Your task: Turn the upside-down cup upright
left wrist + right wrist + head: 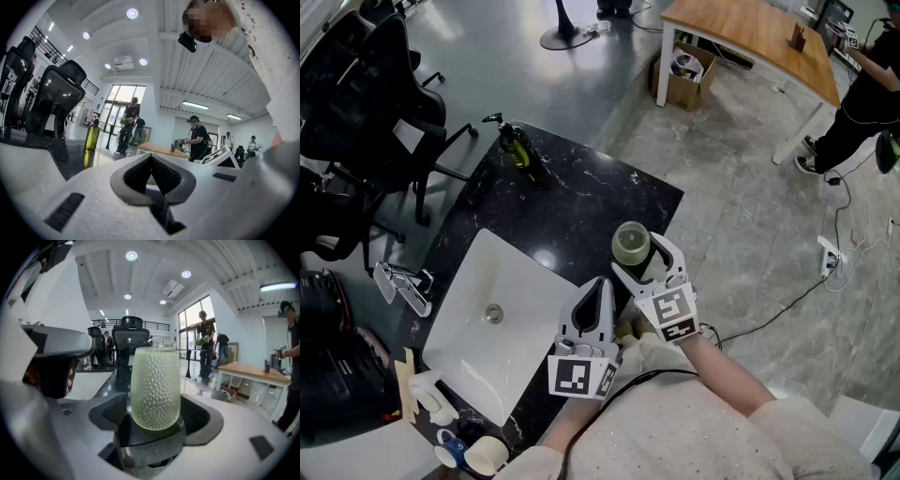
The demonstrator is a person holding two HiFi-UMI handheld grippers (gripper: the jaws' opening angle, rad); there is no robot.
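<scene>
A pale green dimpled cup (pixel 630 244) stands on the black marble counter (pixel 581 187) near its right edge, and its top looks like an open mouth. My right gripper (pixel 643 260) is open, with one jaw on each side of the cup. In the right gripper view the cup (pixel 155 385) rests on the counter between the dark pads (pixel 108 414), with gaps on both sides. My left gripper (pixel 600 287) hovers just left of the cup over the counter's near edge. Its jaws are shut on nothing, and its pads (pixel 140 177) meet in a V.
A white sink (pixel 473 281) with a faucet (pixel 405 287) fills the counter's left part. An olive bottle (pixel 517 150) stands at the far end. Office chairs (pixel 384 103) stand to the left. A wooden table (pixel 750 37), a cardboard box (pixel 684 77) and a person (pixel 867 94) are beyond.
</scene>
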